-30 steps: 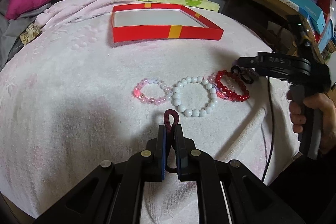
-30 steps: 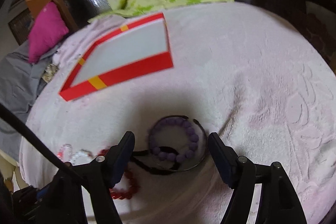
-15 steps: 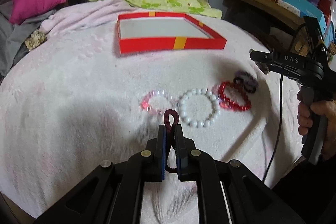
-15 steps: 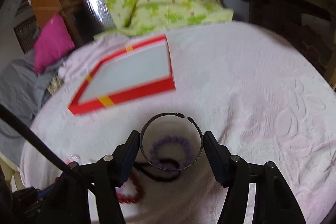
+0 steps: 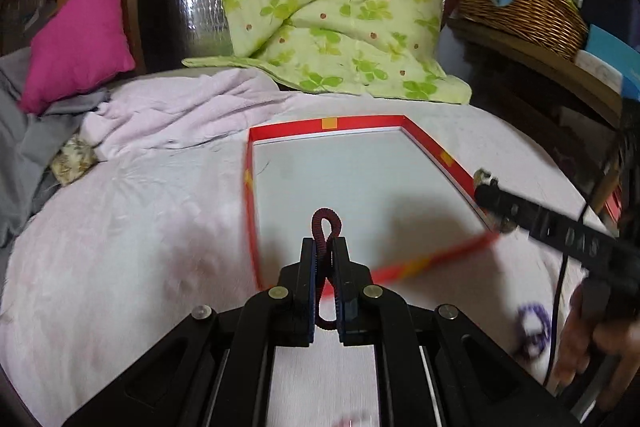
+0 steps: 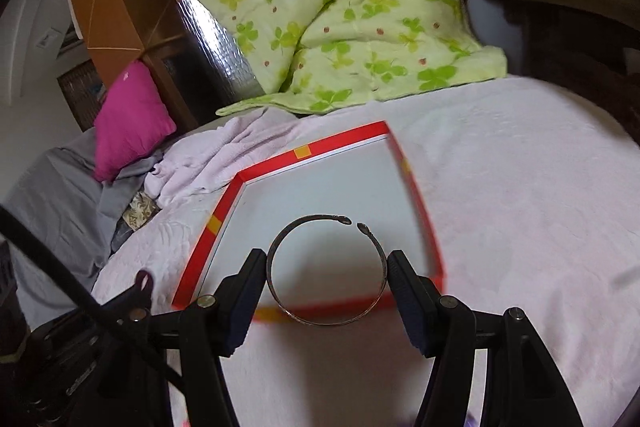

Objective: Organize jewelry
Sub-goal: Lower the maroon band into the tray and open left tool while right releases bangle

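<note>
My left gripper [image 5: 324, 247] is shut on a dark red cord bracelet [image 5: 325, 223] whose loop sticks up between the pads. It hangs over the near edge of the red box [image 5: 328, 123] with a white floor. My right gripper [image 6: 326, 259] is shut on a thin open metal bangle [image 6: 316, 217], pinched at its two sides. The bangle hangs over the white floor of the red box [image 6: 301, 151]. In the left wrist view the right gripper [image 5: 492, 193] reaches in over the box's right rim. The left gripper [image 6: 140, 287] shows at the lower left of the right wrist view.
The box lies on a pale pink blanket [image 5: 120, 227]. A purple bead bracelet [image 5: 532, 327] lies blurred on the blanket near a person's hand [image 5: 592, 339]. Behind the box are a green clover quilt [image 5: 320, 7], a magenta cushion [image 5: 76, 43] and a wicker basket [image 5: 520, 3].
Both grippers rose from the row of bracelets and moved forward over the red box. The right gripper closed on the metal bangle and lifted it. The bead bracelets dropped out of view.
</note>
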A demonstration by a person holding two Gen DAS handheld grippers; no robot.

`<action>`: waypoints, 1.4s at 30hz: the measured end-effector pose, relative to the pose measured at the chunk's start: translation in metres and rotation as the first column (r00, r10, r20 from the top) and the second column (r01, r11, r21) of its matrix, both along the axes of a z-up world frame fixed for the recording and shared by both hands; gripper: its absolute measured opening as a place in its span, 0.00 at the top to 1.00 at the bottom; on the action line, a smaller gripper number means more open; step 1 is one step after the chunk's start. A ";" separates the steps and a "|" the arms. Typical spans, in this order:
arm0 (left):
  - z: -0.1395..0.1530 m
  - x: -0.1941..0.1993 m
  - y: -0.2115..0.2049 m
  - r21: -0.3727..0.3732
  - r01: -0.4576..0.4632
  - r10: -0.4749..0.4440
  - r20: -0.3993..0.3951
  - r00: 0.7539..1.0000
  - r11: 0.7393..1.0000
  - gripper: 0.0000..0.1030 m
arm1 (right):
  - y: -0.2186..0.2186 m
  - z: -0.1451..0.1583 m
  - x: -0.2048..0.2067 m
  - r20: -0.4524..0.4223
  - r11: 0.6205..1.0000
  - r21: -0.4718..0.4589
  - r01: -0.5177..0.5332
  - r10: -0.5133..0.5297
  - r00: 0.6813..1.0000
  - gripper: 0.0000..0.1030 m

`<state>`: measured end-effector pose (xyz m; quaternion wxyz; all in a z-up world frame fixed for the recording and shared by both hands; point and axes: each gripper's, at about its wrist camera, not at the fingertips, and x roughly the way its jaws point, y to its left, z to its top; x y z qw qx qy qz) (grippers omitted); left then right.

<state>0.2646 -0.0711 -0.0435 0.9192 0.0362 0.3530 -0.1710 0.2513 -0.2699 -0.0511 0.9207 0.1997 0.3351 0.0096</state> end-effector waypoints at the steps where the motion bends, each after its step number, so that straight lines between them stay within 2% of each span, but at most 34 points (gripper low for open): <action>1: -0.004 0.014 -0.004 -0.002 0.000 0.000 -0.016 1.000 1.000 0.92 | 0.001 -0.003 0.008 -0.006 1.000 0.005 -0.004 0.004 1.000 0.37; 9: -0.035 0.064 -0.016 0.008 -0.014 0.015 -0.095 0.995 1.000 0.92 | -0.006 -0.038 0.058 -0.112 0.999 0.051 -0.014 0.019 0.994 0.37; 13: -0.045 0.073 -0.023 0.018 0.003 0.000 -0.137 0.991 1.000 0.92 | -0.006 -0.047 0.069 -0.153 1.000 0.024 -0.013 0.016 0.988 0.37; 16: -0.055 0.074 -0.032 0.067 0.024 -0.011 -0.188 0.982 0.997 0.92 | -0.001 -0.049 0.074 -0.201 1.000 -0.010 -0.029 0.026 0.979 0.37; 19: -0.063 0.071 -0.036 0.094 0.035 -0.014 -0.216 0.976 0.995 0.92 | 0.002 -0.055 0.077 -0.270 0.997 -0.080 -0.021 -0.001 0.963 0.37; 21: -0.062 0.068 -0.038 0.108 0.048 -0.023 -0.223 0.974 0.993 0.92 | 0.001 -0.057 0.077 -0.279 0.996 -0.086 -0.026 0.001 0.960 0.37; 29: -0.061 0.054 -0.039 0.084 0.095 -0.065 -0.298 0.952 0.992 0.92 | 0.022 -0.059 0.074 -0.403 0.963 -0.238 -0.123 0.017 0.915 0.36; 35: -0.060 0.039 -0.037 0.062 0.120 -0.091 -0.357 0.930 0.991 0.92 | 0.024 -0.057 0.063 -0.467 0.957 -0.228 -0.178 0.053 0.883 0.36; 42: -0.060 0.001 -0.041 0.110 0.183 -0.131 -0.365 0.922 0.977 0.96 | 0.023 -0.058 0.028 -0.510 0.956 -0.184 -0.230 0.107 0.853 0.37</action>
